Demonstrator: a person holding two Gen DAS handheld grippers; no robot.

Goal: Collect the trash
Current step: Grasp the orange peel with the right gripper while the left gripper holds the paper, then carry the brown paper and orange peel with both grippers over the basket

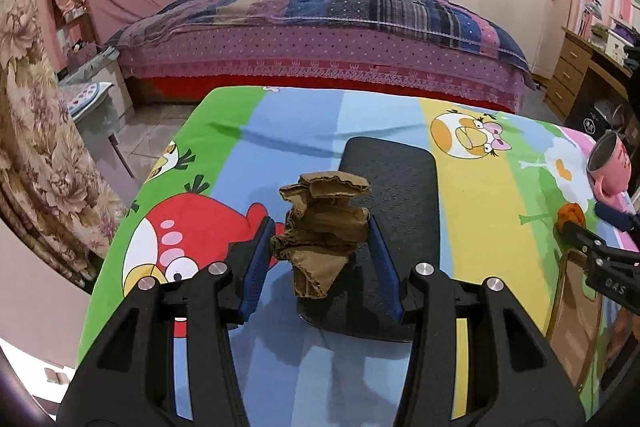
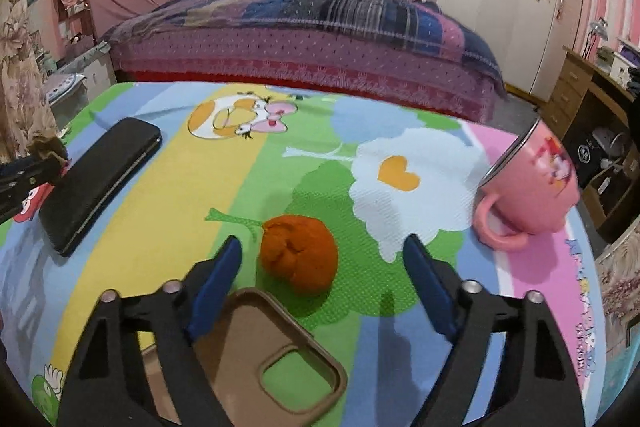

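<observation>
Brown crumpled paper [image 1: 320, 231] up front: a creased wad of kraft paper with a frilled, serrated edge on top and a folded point hanging below. The left gripper [image 1: 322, 247] is clenched on it, both blue pads [image 1: 256, 263] pressed against its sides, and it hangs lifted over the near end of the black case [image 1: 390, 227] that lies mid-tabletop on the cartoon-print cloth [image 1: 280, 131].

Over on the other side, the right gripper [image 2: 320, 271] is spread wide and grasping nothing, its fingers either side of an orange crumpled ball [image 2: 298, 257], and not touching it. That ball is a tight knot of orange paper with folds pinched at its top, and it sits on the green patch of the cloth towards the near right part of the tabletop.

The right wrist view gives what the left cannot: a tan phone case [image 2: 272, 359] with a square camera cutout lies just under the gripper at the near edge, and the pink mug [image 2: 528, 187] is tipped on its side near the right edge, handle towards the camera. From the left wrist view the mug [image 1: 610, 167] and the orange ball [image 1: 571, 214] are only slivers at the right rim. In the right view the brown wad shows only as a scrap at the far left, so its shape is told in the left view alone.
</observation>
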